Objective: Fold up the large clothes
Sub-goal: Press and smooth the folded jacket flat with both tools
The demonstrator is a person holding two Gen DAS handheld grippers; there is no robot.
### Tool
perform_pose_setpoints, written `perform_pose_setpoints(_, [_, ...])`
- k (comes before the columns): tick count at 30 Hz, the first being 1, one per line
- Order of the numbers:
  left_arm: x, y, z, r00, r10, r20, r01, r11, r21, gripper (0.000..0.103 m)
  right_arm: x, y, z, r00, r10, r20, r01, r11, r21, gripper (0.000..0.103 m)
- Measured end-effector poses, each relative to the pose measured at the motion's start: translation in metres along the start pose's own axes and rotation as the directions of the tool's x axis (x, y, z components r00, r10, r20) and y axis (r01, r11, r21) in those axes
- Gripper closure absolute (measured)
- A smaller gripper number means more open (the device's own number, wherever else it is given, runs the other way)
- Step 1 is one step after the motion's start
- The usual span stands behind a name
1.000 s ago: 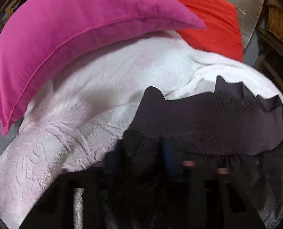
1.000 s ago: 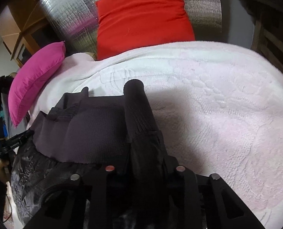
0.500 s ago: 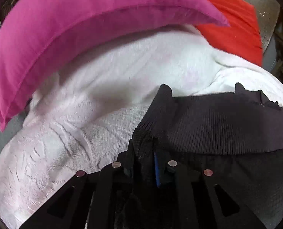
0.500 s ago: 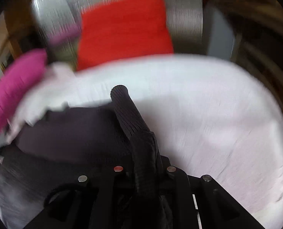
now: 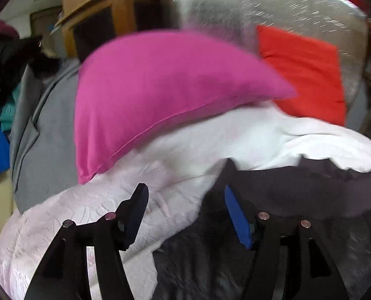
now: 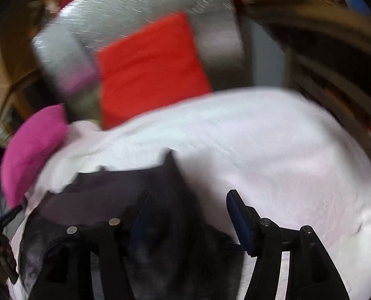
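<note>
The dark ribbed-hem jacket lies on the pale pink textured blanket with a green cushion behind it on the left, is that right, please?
Not quite: the cushion behind the dark ribbed-hem jacket on the left is magenta, not green, as the left wrist view shows. The jacket does lie on the pale pink textured blanket.

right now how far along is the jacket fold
Done: the dark jacket lies on the white blanket, ribbed hem doubled up toward the pillows. In hand: nothing; the left gripper and right gripper are opening, pads off the cloth. Left: any further folds.
</note>
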State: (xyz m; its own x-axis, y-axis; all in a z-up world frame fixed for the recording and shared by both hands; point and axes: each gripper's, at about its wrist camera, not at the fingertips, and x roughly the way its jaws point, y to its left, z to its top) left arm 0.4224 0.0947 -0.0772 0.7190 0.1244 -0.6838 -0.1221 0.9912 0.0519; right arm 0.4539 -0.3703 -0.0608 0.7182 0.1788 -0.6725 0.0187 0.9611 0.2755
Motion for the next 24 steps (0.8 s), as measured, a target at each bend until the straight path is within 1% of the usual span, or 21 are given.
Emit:
perform_pose_setpoints(1, [-0.005, -0.007, -0.005, 0.999, -0.04, 0.0, 0.04, 0.999, 0.022, 0.038, 0.005, 0.013, -0.001, 0.999, 0.05, -0.022, -0.051, 0.997, -0.051, 0.029])
perform_pose_setpoints(2, [-0.007, -0.015, -0.011, 0.997, -0.079, -0.006, 0.079, 0.995, 0.053, 0.038, 0.013, 0.025, -0.004, 0.992, 0.104, -0.071, -0.11, 0.99, -0.092, 0.029])
perform_pose_setpoints(4, [-0.003, -0.038, -0.029, 0.99, -0.137, -0.042, 0.142, 0.981, 0.132, 0.038, 0.036, 0.032, -0.013, 0.979, 0.138, -0.149, -0.154, 0.983, -0.104, 0.029])
perform_pose_setpoints(5, [0.006, -0.051, -0.039, 0.99, -0.119, -0.073, 0.131, 0.974, 0.184, 0.038, 0.052, 0.026, -0.017, 0.976, 0.119, -0.185, -0.136, 0.988, -0.08, 0.029])
perform_pose_setpoints(6, [0.023, -0.059, -0.049, 0.992, -0.062, -0.111, 0.085, 0.971, 0.221, 0.038, 0.063, 0.015, -0.022, 0.975, 0.085, -0.205, -0.095, 0.995, -0.04, 0.029])
perform_pose_setpoints(7, [0.036, -0.059, -0.055, 0.988, -0.043, -0.149, 0.075, 0.973, 0.218, 0.035, 0.073, 0.001, -0.026, 0.975, 0.08, -0.209, -0.077, 0.997, 0.022, 0.03])
perform_pose_setpoints(8, [0.049, -0.055, -0.059, 0.983, -0.057, -0.173, 0.088, 0.98, 0.176, 0.035, 0.075, -0.008, -0.029, 0.976, 0.107, -0.192, -0.097, 0.993, 0.063, 0.03])
perform_pose_setpoints(9, [0.054, -0.051, -0.058, 0.984, -0.056, -0.172, 0.081, 0.986, 0.144, 0.034, 0.075, -0.009, -0.029, 0.977, 0.107, -0.183, -0.096, 0.993, 0.067, 0.03])
perform_pose_setpoints(10, [0.058, -0.05, -0.055, 0.984, -0.042, -0.172, 0.065, 0.99, 0.128, 0.034, 0.076, -0.007, -0.029, 0.979, 0.088, -0.181, -0.082, 0.996, 0.043, 0.03])
perform_pose_setpoints(11, [0.061, -0.053, -0.055, 0.985, -0.025, -0.17, 0.048, 0.99, 0.135, 0.033, 0.079, -0.005, -0.028, 0.981, 0.064, -0.185, -0.063, 0.998, 0.014, 0.03])
perform_pose_setpoints(13, [0.064, -0.056, -0.056, 0.988, 0.005, -0.157, 0.019, 0.988, 0.152, 0.032, 0.081, -0.006, -0.029, 0.983, 0.055, -0.175, -0.048, 0.998, 0.045, 0.03])
perform_pose_setpoints(15, [0.061, -0.056, -0.053, 0.986, 0.018, -0.168, 0.008, 0.988, 0.152, 0.032, 0.075, -0.007, -0.031, 0.984, 0.023, -0.178, -0.018, 0.999, 0.033, 0.031])
perform_pose_setpoints(17, [0.052, -0.052, -0.046, 0.984, 0.024, -0.177, 0.002, 0.99, 0.143, 0.032, 0.052, 0.002, -0.028, 0.983, -0.084, -0.161, 0.086, 0.996, 0.008, 0.029])
perform_pose_setpoints(18, [0.041, -0.045, -0.043, 0.986, 0.033, -0.161, -0.012, 0.991, 0.132, 0.032, 0.035, 0.008, -0.027, 0.987, -0.102, -0.126, 0.104, 0.994, 0.009, 0.029])
perform_pose_setpoints(19, [0.025, -0.037, -0.04, 0.991, 0.037, -0.127, -0.023, 0.994, 0.111, 0.032, 0.016, 0.014, -0.027, 0.991, -0.089, -0.095, 0.089, 0.996, -0.003, 0.029])
perform_pose_setpoints(21, [-0.012, -0.026, -0.041, 0.998, 0.009, -0.054, -0.006, 0.999, 0.051, 0.032, -0.021, 0.035, -0.03, 0.996, -0.087, -0.011, 0.086, 0.994, -0.064, 0.023])
perform_pose_setpoints(22, [-0.025, -0.03, -0.043, 0.999, -0.006, -0.04, 0.008, 0.999, 0.041, 0.032, -0.036, 0.045, -0.036, 0.997, -0.074, 0.018, 0.075, 0.994, -0.082, 0.017])
perform_pose_setpoints(24, [-0.05, -0.037, -0.057, 0.998, -0.054, -0.018, 0.054, 0.998, 0.034, 0.032, -0.054, 0.067, -0.055, 0.999, -0.028, 0.042, 0.033, 0.993, -0.117, 0.016])
